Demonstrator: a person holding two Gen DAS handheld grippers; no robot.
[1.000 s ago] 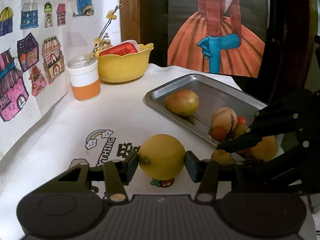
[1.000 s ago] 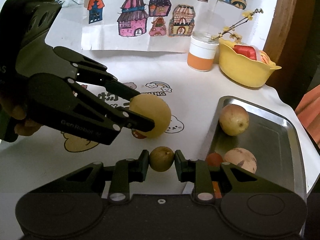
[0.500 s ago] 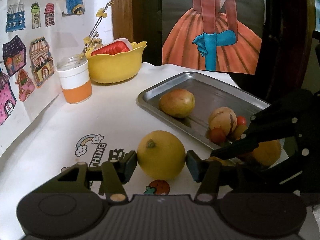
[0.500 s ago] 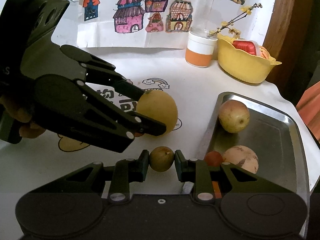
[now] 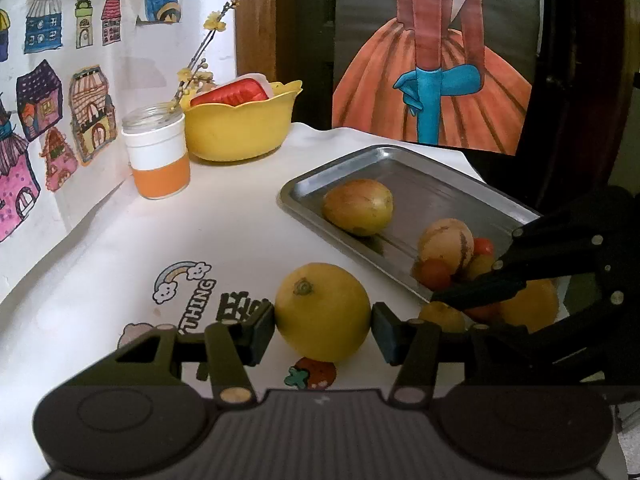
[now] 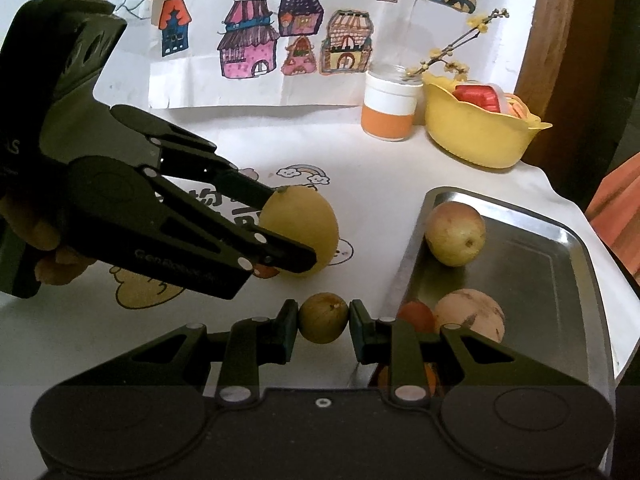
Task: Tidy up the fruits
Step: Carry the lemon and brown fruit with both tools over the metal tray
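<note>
- Since a second ago the left gripper (image 5: pixel 323 326) has carried the large yellow fruit (image 5: pixel 322 311) closer to the metal tray (image 5: pixel 472 196), and the fruit has turned so its stem nub now faces up and slightly left.
- Its fingers (image 5: pixel 262 330) press the fruit's two sides; the fruit is nearly round, with no clear long axis.
- On the right, the right gripper (image 6: pixel 324 322) clasps a small brownish-green fruit (image 6: pixel 323 317) at the tray's near left corner, over the white table (image 6: pixel 248 140).
- Inside the tray lie a yellow-green fruit (image 6: pixel 455 234), a striped pale fruit (image 6: pixel 470 314) and a small red one (image 6: pixel 415 314).
- Printed cartoons mark the tablecloth; a yellow bowl (image 5: pixel 240 134) and an orange-banded jar (image 5: pixel 157 156) stand by the wall.
- House drawings (image 6: pixel 256 44) hang behind, and a painting of an orange skirt (image 5: pixel 432 92) leans past the table.
</note>
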